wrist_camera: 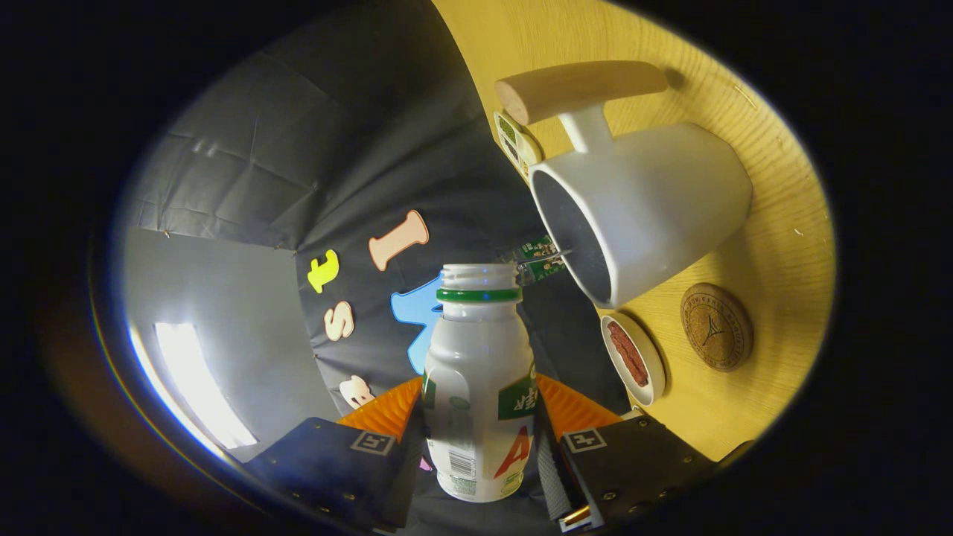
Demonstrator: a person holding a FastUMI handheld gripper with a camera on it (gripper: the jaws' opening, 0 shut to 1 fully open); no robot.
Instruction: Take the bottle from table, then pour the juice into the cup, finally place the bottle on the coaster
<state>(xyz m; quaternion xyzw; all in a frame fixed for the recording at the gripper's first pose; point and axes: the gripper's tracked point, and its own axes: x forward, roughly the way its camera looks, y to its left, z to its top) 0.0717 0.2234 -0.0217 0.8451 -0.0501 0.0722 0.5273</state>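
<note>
Both fingers (412, 406) of the gripper (480, 413) clamp the uncapped bottle (480, 387). Its mouth lies near the cup (655, 208) rim, apart. Open table (774, 246) surrounds the coaster (716, 326) right of a small dish (634, 359).

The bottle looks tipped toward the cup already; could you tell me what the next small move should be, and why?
Probably ease the bottle sideways until its open neck is over the cup's mouth. The gripper is shut on the bottle, uncapped and tilted, but its neck sits short of the rim, so pouring now would likely miss.
</note>
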